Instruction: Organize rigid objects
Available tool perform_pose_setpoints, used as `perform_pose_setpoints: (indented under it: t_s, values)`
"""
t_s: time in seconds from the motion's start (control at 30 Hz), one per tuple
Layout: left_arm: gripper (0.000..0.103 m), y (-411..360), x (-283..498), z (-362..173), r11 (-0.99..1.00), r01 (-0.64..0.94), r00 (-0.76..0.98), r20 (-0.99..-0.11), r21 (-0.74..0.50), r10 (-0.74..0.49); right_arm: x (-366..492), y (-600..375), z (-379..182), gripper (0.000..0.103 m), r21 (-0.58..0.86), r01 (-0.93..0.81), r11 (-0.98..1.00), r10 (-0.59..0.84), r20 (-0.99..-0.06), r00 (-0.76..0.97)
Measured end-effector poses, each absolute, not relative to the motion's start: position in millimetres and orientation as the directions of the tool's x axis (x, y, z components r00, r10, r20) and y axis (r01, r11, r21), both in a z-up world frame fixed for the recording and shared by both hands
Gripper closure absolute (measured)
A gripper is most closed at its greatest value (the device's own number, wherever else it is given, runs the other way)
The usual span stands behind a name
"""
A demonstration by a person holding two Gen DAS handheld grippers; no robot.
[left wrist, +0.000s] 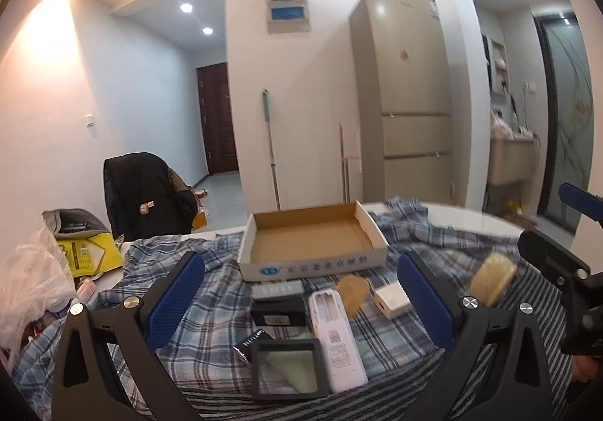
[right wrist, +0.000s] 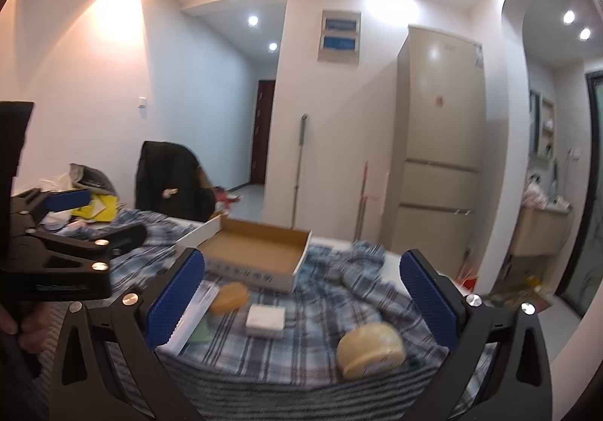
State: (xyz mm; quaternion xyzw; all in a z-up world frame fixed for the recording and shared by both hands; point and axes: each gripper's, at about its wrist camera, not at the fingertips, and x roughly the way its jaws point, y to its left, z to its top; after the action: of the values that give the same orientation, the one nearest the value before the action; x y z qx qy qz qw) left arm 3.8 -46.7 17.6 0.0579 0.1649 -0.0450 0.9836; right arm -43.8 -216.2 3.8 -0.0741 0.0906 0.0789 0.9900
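Observation:
An empty cardboard box [left wrist: 312, 236] [right wrist: 256, 251] sits on the plaid cloth. In front of it lie a white remote [left wrist: 337, 338], a grey remote [left wrist: 277, 290], a black box [left wrist: 279, 311], a black frame [left wrist: 288, 368], a white adapter [left wrist: 392, 298] [right wrist: 265, 319] and two tan round pieces [left wrist: 352, 293] [left wrist: 493, 279] [right wrist: 371, 347] [right wrist: 230, 296]. My left gripper [left wrist: 301, 311] is open above the remotes. My right gripper [right wrist: 301, 300] is open above the adapter, holding nothing.
A yellow bag [left wrist: 88, 251] and a plastic bag [left wrist: 30, 277] lie at the table's left. A chair with a black jacket [left wrist: 145, 195] stands behind. A fridge [left wrist: 407, 97] and mops [left wrist: 271, 149] stand at the far wall.

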Motion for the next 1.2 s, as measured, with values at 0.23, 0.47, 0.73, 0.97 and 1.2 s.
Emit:
perform_pose_setpoints:
  t_s: [0.23, 0.47, 0.73, 0.97, 1.2]
  values:
    - [0.000, -58, 51, -12, 0.991, 0.109, 0.803, -0.595, 0.074, -0.044, -32, -242, -8, 0.000, -0.019, -0.204, 0.979, 0.191, -0.272, 0.943]
    - [0.000, -69, 63, -19, 0.986, 0.120, 0.798, -0.601, 0.116, -0.026, -22, -255, -27, 0.000, 0.022, -0.239, 0.971, 0.233, -0.321, 0.918]
    - [0.000, -81, 68, -22, 0.978, 0.148, 0.793, -0.609, 0.145, -0.030, -21, -271, -18, 0.000, 0.047, -0.206, 0.978, 0.210, -0.305, 0.929]
    - [0.000, -81, 72, -29, 0.975, 0.162, 0.772, -0.635, 0.149, -0.031, -13, -275, -25, 0.000, -0.001, -0.211, 0.977, 0.198, -0.349, 0.916]
    - [0.000, -76, 84, -27, 0.983, 0.148, 0.752, -0.657, 0.104, -0.043, 48, -299, -43, 0.007, 0.001, -0.179, 0.984, 0.144, -0.600, 0.787]
